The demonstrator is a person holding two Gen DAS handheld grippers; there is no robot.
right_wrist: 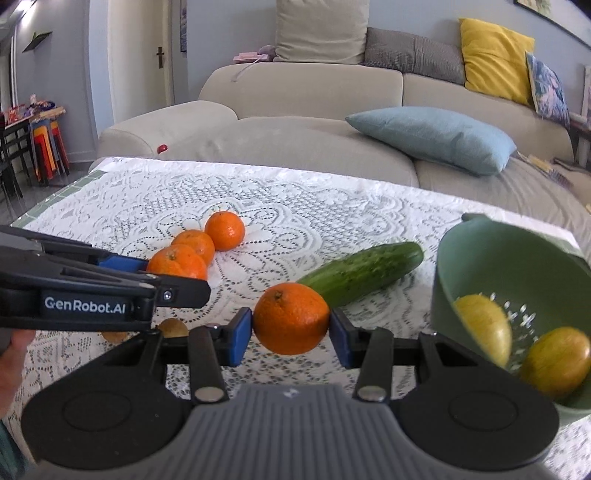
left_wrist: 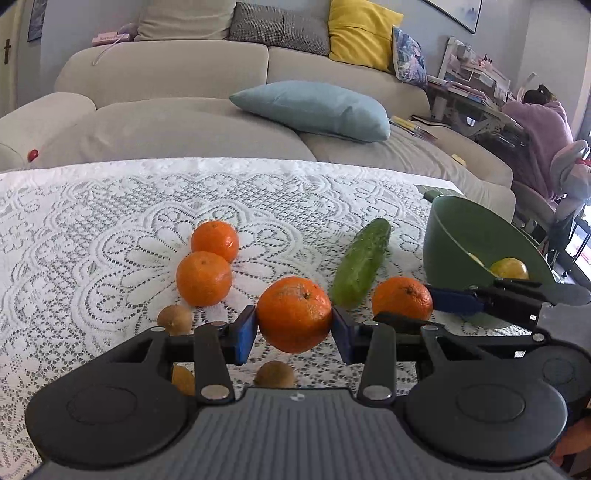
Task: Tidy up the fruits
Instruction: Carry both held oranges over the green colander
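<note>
Left wrist: left claw [left_wrist: 294, 334] grips 1 orange [left_wrist: 294, 314]; right claw [right_wrist: 291, 334] grips another orange [right_wrist: 291, 317].

White lace tablecloth [left_wrist: 92, 221] covers the table; a green tiled edge [right_wrist: 55, 199] shows past the cloth at the left in right wrist view. Beige sectional sofa [left_wrist: 166, 70] directly behind the table. On its seat: pale blue rectangular cushion [left_wrist: 314, 109]. Against the backrest: bright yellow cushion [left_wrist: 360, 33], grey checked cushion [left_wrist: 277, 26], cream cushion [right_wrist: 321, 29], blue patterned cushion [left_wrist: 408, 59]. Small red round object [left_wrist: 33, 155] by the sofa arm. Pink flat item [left_wrist: 110, 38] on top of the backrest. Seated person in a lilac top [left_wrist: 543, 136] at a cluttered desk [left_wrist: 476, 77], far right. Stacked coloured stools [right_wrist: 48, 147] far left, right wrist view.
</note>
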